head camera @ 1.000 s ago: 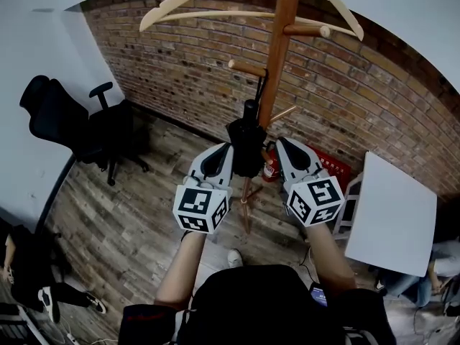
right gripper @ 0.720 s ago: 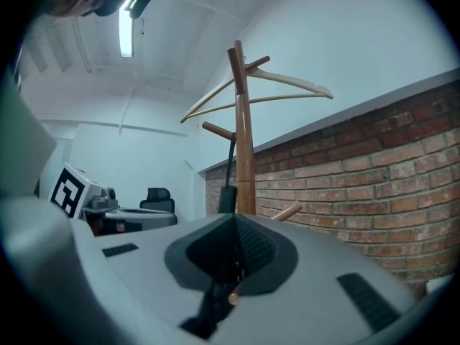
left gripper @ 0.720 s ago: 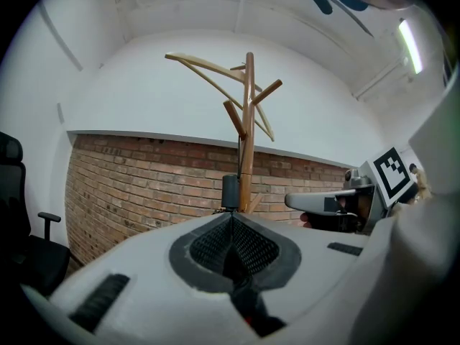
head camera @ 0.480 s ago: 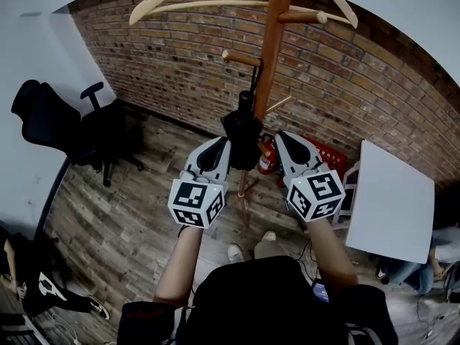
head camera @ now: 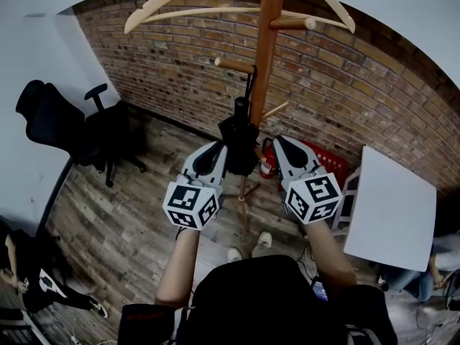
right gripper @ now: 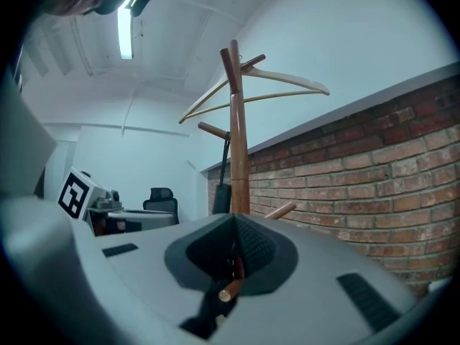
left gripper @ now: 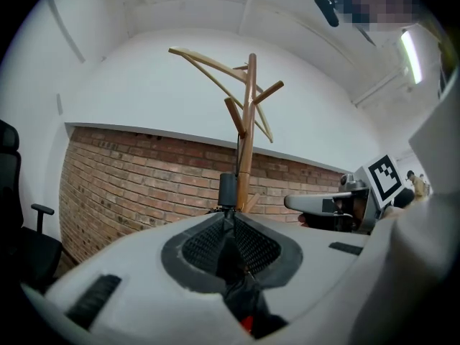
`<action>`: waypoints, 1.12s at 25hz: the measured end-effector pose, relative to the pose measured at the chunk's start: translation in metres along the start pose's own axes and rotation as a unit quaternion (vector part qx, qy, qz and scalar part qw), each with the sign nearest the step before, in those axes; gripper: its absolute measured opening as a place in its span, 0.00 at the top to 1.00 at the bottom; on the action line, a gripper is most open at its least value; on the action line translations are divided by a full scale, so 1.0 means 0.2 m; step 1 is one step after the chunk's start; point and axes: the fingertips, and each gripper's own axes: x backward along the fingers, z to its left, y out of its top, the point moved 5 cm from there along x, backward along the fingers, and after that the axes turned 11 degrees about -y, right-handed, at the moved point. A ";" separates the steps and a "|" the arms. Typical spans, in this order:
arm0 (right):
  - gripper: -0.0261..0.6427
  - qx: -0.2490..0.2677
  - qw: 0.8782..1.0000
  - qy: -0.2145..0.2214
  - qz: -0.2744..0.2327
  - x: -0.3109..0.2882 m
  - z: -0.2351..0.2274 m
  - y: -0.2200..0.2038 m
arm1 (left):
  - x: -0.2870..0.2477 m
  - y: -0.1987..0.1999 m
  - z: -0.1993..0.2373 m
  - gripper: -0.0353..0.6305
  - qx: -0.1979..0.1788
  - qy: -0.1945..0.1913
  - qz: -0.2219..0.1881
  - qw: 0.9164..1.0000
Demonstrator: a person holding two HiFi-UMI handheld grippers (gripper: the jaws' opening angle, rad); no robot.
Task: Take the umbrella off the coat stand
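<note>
- Your left gripper (left gripper: pixel 231 215) is clenched, its two jaws meeting at the tips. Through the gap behind them its own view shows dark umbrella fabric. You cannot tell whether any of that fabric is pinched.
- Your right gripper (right gripper: pixel 233 218) also has its jaws drawn together at the tips. Through the gap behind them you see the end of a wooden rod (right gripper: pixel 228 292) and something dark, with no clear grasp on either.
- In the head view both grippers point level toward the stand. The left is just beside the umbrella's left flank and the right just beside its right flank, so the umbrella is between them.
- The umbrella (head camera: pixel 239 136), black and folded, hangs against the pole of the coat stand (head camera: pixel 267 42). Its strap runs up to a short peg (head camera: pixel 233 65) on the pole's left side.
- A wooden hanger (head camera: pixel 215 9) sits across the top of the stand.
- Behind the stand is a brick wall (head camera: pixel 352 92), with a red thing (head camera: pixel 325 162) at its foot, to the right of the stand's base.
- A black office chair (head camera: pixel 68 124) stands well to the left on the wood floor (head camera: pixel 122 214). A white table (head camera: pixel 392 207) is at your right.
</note>
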 end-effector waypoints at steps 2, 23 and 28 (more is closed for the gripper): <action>0.92 -0.002 1.000 0.006 0.000 -0.01 -0.01 0.01 | -0.01 -0.01 0.00 0.89 0.002 0.000 0.004 1.000; 0.92 -0.011 0.999 0.053 0.000 -0.21 -0.17 0.03 | -0.21 -0.10 0.10 0.41 0.016 -0.002 0.036 0.999; 0.92 -0.010 0.998 0.056 0.002 -0.24 -0.21 0.02 | -0.28 -0.13 0.11 0.34 0.028 -0.007 0.032 0.999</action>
